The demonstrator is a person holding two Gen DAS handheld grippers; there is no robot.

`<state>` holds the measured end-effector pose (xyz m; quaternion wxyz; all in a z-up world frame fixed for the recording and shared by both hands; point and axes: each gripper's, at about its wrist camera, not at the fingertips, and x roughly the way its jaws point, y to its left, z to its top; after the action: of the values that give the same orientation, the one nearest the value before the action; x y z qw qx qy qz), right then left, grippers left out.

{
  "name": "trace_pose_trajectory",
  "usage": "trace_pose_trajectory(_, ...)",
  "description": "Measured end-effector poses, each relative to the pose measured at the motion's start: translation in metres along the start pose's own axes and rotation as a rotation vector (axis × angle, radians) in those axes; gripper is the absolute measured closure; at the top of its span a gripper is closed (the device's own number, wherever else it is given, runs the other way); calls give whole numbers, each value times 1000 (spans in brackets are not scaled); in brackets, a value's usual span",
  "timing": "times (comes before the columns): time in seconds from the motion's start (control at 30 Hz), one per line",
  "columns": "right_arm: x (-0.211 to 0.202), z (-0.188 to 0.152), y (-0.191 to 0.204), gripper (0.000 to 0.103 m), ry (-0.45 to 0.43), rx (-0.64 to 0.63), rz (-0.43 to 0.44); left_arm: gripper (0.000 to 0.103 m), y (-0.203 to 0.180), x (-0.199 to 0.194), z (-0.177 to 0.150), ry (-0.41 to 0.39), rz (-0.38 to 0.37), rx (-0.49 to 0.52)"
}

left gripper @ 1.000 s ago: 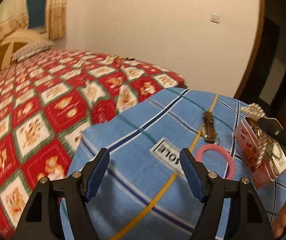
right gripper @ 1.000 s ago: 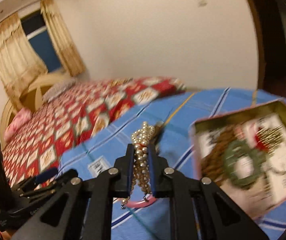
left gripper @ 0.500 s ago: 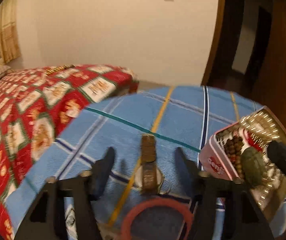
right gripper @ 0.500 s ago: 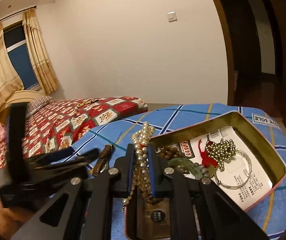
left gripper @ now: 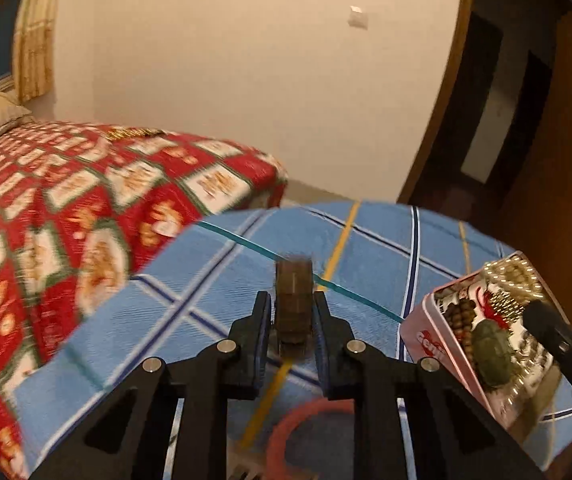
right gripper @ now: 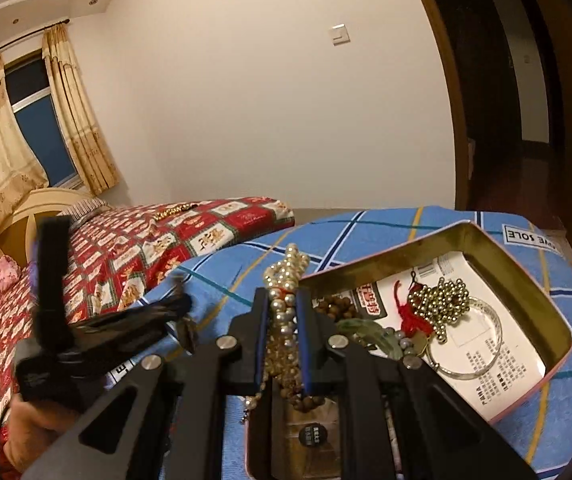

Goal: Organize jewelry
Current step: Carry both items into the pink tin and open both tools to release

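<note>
Pearl strand (right gripper: 286,280): light, limp, slippery; right gripper (right gripper: 281,344) fingers clamped mid-strand, just left of tin (right gripper: 526,292).
Brown strap (left gripper: 294,300): stiff, light; left gripper (left gripper: 292,336) fingers closing around it, left of tin.

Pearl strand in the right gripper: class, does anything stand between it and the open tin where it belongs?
Nothing visible blocks it. The pearl strand, pinched in the right gripper, already hangs over the near end of the open tin. The tin has no lid on it; beads and a bangle lie inside, leaving bare paper lining.
</note>
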<state>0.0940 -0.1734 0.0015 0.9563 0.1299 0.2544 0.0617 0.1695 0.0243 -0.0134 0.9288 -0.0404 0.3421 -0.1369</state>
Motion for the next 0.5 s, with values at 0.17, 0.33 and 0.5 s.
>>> trace_pose_trajectory(0.17,-9,2,-4,87,-35,22,15,86,8,-39,-11,-60,39,-15)
trace_pose_trajectory(0.33,-23,9,-14,87,-80,60,29,87,-3,-57,-27,-75,37,20)
trace_pose_trajectory(0.5,-37,15,-35,87,-115,66,-6,87,-33,-65,-31,-82,-33,71)
